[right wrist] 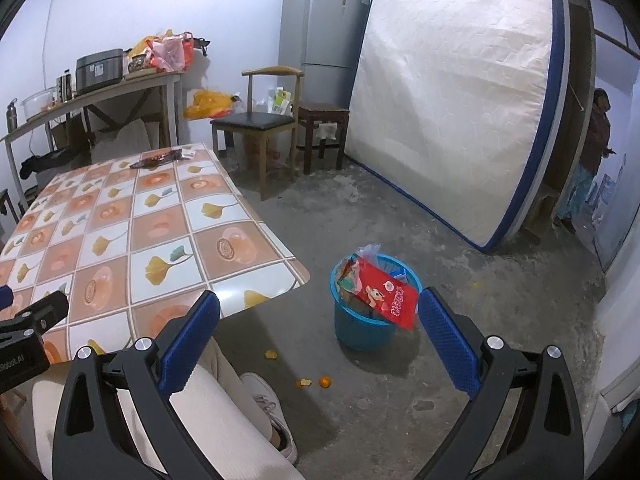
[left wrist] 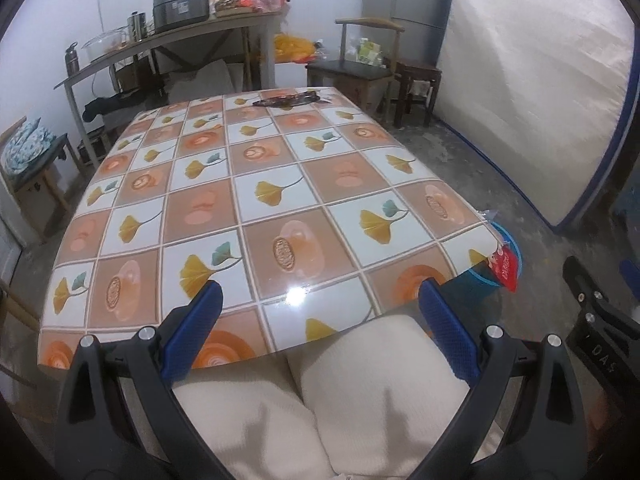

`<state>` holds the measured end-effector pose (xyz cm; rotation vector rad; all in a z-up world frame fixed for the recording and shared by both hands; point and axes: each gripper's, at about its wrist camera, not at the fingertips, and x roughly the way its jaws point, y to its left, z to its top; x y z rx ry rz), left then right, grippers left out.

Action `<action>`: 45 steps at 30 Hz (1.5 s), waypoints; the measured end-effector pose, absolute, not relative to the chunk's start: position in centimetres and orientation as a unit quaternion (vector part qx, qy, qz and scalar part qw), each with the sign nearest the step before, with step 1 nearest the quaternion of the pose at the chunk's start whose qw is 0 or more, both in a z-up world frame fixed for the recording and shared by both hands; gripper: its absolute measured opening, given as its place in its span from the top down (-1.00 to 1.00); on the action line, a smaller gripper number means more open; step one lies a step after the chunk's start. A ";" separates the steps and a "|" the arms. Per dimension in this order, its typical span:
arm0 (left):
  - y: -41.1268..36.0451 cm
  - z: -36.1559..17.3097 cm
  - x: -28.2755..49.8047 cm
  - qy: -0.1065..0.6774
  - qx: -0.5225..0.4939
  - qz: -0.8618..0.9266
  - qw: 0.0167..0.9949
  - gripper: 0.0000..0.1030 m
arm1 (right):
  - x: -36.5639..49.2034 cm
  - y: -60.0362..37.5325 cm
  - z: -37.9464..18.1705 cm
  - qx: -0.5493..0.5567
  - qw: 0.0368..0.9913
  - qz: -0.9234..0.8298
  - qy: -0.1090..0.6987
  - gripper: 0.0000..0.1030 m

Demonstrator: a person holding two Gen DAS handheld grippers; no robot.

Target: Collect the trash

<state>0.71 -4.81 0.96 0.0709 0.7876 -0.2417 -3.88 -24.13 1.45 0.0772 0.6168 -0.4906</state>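
Note:
A dark snack wrapper (left wrist: pixel 289 100) lies at the far edge of the tiled-pattern table (left wrist: pixel 248 200), also seen as the wrapper (right wrist: pixel 156 159) in the right wrist view, with a small white piece (right wrist: pixel 187 153) beside it. A blue bin (right wrist: pixel 370 312) stands on the floor right of the table, with a red packet (right wrist: pixel 386 296) sticking out of it. My left gripper (left wrist: pixel 320 312) is open over the table's near edge, holding nothing. My right gripper (right wrist: pixel 320 320) is open above the floor, just left of the bin, holding nothing.
Orange peel pieces (right wrist: pixel 314 382) lie on the concrete floor near a person's shoe (right wrist: pixel 272 412). A chair (right wrist: pixel 260 124), a stool (right wrist: pixel 324 128), a fridge (right wrist: pixel 320 28) and a leaning mattress (right wrist: pixel 452 92) stand behind. A side table (left wrist: pixel 172 44) holds a cooker and bags. A person (right wrist: pixel 592 160) stands far right.

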 end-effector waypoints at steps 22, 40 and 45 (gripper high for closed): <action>-5.9 1.2 0.5 0.376 0.048 -0.141 0.915 -0.83 | -4.6 -24.8 1.0 0.046 0.916 -0.259 0.305 -0.87; -6.7 1.2 0.4 0.377 0.060 -0.146 0.913 -0.83 | -5.1 -26.2 0.6 0.056 0.908 -0.278 0.309 -0.87; -6.7 1.2 0.4 0.379 0.062 -0.148 0.911 -0.83 | -5.1 -26.2 0.6 0.055 0.908 -0.279 0.308 -0.87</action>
